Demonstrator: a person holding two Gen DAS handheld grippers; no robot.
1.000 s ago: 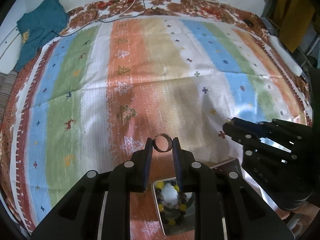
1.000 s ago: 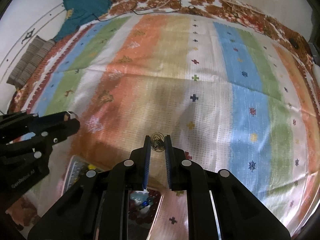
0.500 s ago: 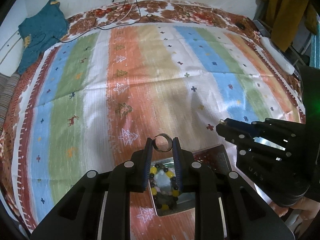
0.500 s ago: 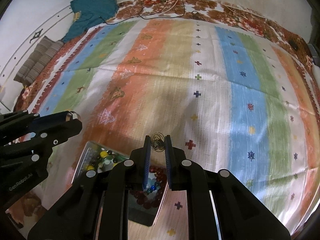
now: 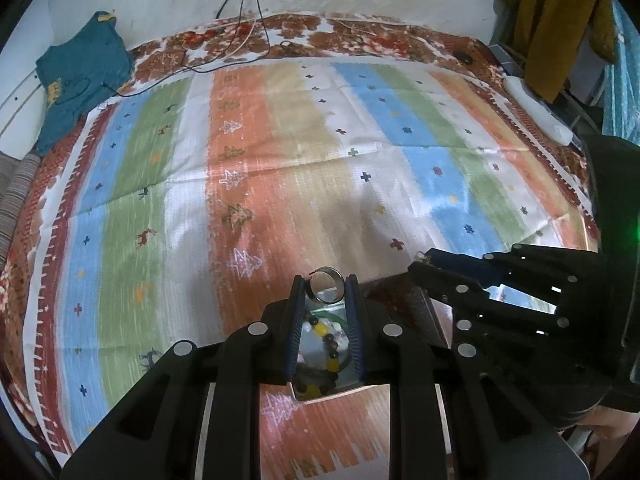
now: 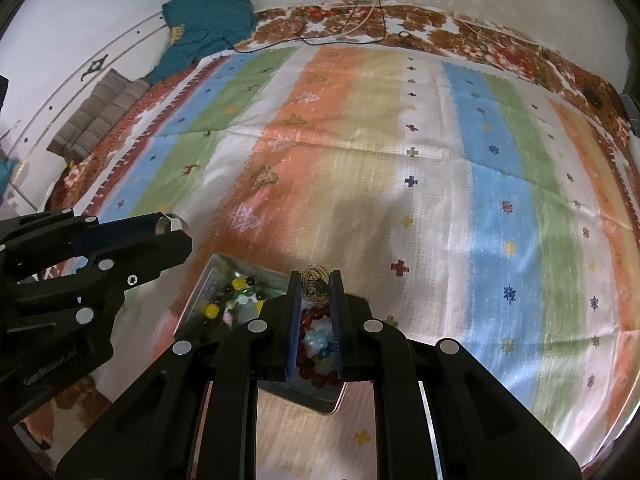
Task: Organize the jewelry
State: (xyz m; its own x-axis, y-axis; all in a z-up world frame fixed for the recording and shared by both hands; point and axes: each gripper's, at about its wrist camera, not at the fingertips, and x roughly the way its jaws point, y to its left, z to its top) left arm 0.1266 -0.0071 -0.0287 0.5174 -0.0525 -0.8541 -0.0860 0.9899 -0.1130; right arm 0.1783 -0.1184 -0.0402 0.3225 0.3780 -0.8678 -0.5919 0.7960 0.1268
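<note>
My left gripper [image 5: 325, 285] is shut on a plain silver ring [image 5: 326, 289], held above a metal tray [image 5: 344, 384] with a yellow-and-black bead bracelet [image 5: 320, 336]. My right gripper [image 6: 315, 282] is shut on a small gold ornament [image 6: 315, 283], above the tray's right part [image 6: 320, 400], where a dark red bead bracelet [image 6: 316, 314] lies. The tray's left part [image 6: 216, 276] holds the yellow and black beads [image 6: 228, 300]. The right gripper shows at the right of the left wrist view [image 5: 424, 262]; the left gripper shows at the left of the right wrist view [image 6: 168, 226].
A striped cloth [image 5: 280, 168] covers the bed. A teal garment [image 5: 76, 80] lies at the far left corner. Cables [image 5: 240, 40] run along the far edge. A white object [image 5: 536, 114] lies at the far right. Folded striped fabric [image 6: 100, 112] sits at the left.
Both grippers have drawn back and risen with their pieces still held. The tray and the bead bracelets in it have come into fuller view beneath the fingers.
</note>
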